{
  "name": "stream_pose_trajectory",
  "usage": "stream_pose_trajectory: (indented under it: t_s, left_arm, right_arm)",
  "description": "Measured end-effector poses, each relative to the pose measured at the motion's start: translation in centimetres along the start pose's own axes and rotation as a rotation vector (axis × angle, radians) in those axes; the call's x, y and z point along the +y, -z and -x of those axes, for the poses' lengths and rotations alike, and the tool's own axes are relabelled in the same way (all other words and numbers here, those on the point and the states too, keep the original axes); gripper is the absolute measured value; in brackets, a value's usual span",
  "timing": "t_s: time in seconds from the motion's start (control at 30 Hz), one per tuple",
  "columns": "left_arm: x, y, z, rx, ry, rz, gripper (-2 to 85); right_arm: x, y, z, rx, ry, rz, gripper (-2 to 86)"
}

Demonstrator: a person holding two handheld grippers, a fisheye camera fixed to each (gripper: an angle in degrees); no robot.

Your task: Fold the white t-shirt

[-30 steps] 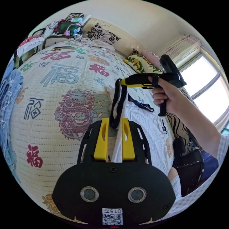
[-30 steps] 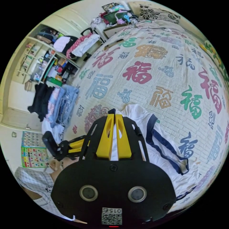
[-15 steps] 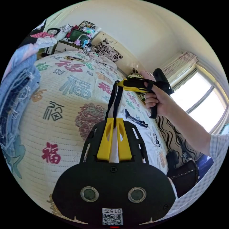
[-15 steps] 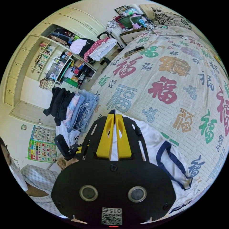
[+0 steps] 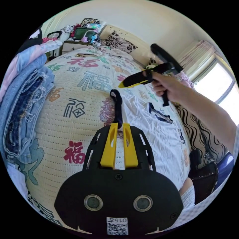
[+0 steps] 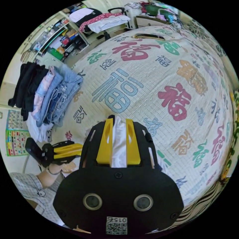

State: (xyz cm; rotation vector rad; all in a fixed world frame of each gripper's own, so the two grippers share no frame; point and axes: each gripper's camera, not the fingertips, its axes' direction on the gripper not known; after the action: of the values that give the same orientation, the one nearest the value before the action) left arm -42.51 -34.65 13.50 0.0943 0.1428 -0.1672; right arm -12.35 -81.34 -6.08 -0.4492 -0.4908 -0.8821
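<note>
Two yellow-jawed grippers over quilted bedspread [image 5: 74, 104], left gripper [image 5: 119, 126] pinching white t-shirt [image 5: 154, 134] navy trim, right gripper [image 6: 118, 122] parted, released.

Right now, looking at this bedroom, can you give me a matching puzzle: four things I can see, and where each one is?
Things:
1. white t-shirt
2. jeans
3. right gripper
4. flowered cushion

Places:
A. held up in a hand, above the bed
B. propped at the bed's far end
C. piled at the bed's edge
D. lying on the bedspread

Pairs: 1-D, 2-C, 3-A, 4-B
</note>
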Motion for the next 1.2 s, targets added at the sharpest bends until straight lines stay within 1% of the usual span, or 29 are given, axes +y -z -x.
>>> stream_pose_trajectory:
  t_s: [0.1,0.2,0.23,0.3,0.37,0.4,0.47,0.5,0.53,0.6,0.67,0.77,0.8,0.97,1.07,1.13,1.2]
  left_arm:
    - [-0.3,-0.4,-0.8,-0.045,-0.033,0.024,-0.1]
    - [-0.3,1.4,-2.1,-0.178,-0.090,0.035,0.3]
    - [-0.3,2.3,-2.7,-0.227,-0.115,0.049,1.1]
    - [-1.0,3.2,-3.9,-0.217,-0.197,0.064,4.0]
    - [-3.3,3.8,-6.2,-0.282,-0.282,0.060,7.3]
    - [-4.0,3.8,-6.9,-0.256,-0.310,0.046,7.4]
    - [-7.7,2.4,-9.6,-0.005,-0.402,0.023,7.5]
    - [-8.7,1.6,-10.4,0.041,-0.421,0.033,7.5]
    - [-10.5,-0.4,-11.9,0.062,-0.450,0.060,7.3]
    - [-12.6,-4.0,-14.2,0.038,-0.496,0.117,7.0]
    - [-14.5,-8.9,-16.5,0.072,-0.520,0.238,6.1]
    - [-15.6,-13.4,-18.3,0.027,-0.540,0.376,2.1]
    - [-15.8,-13.8,-18.7,0.010,-0.548,0.381,1.2]
    - [-17.9,-13.6,-21.3,-0.123,-0.591,0.239,0.0]
    - [-18.1,-14.9,-22.4,-0.197,-0.646,0.262,0.8]
    - [-17.9,-15.6,-22.6,-0.239,-0.664,0.283,2.1]
    - [-17.9,-15.3,-22.5,-0.224,-0.704,0.265,4.3]
  right_arm:
    - [1.8,2.8,-0.4,-0.013,0.028,-0.026,8.6]
    - [6.4,5.7,-2.0,-0.008,0.038,-0.104,8.7]
    - [8.9,6.1,-3.1,0.016,0.035,-0.093,8.7]
    - [13.2,6.1,-5.3,0.078,-0.001,-0.059,8.7]
    - [19.1,5.2,-8.4,0.132,-0.096,-0.012,8.9]
    - [20.5,4.9,-9.2,0.131,-0.119,-0.002,8.9]
    - [25.1,3.3,-11.8,0.116,-0.221,0.039,9.2]
    - [26.0,2.9,-12.4,0.114,-0.243,0.049,9.3]
    - [27.6,2.2,-13.3,0.114,-0.286,0.053,9.3]
    - [29.4,1.4,-14.3,0.073,-0.321,0.025,8.8]
    - [30.9,0.6,-15.4,0.024,-0.346,-0.007,6.0]
    - [32.3,0.3,-16.8,0.008,-0.359,-0.027,2.3]
    - [32.6,0.4,-17.1,0.014,-0.368,-0.037,2.0]
    - [34.9,0.7,-21.1,0.037,-0.494,-0.124,1.3]
    - [36.0,-1.4,-22.5,0.049,-0.530,-0.082,2.2]
    - [37.0,-2.1,-23.1,0.062,-0.560,-0.089,3.8]
    - [38.3,-2.3,-24.1,0.067,-0.588,-0.063,6.9]
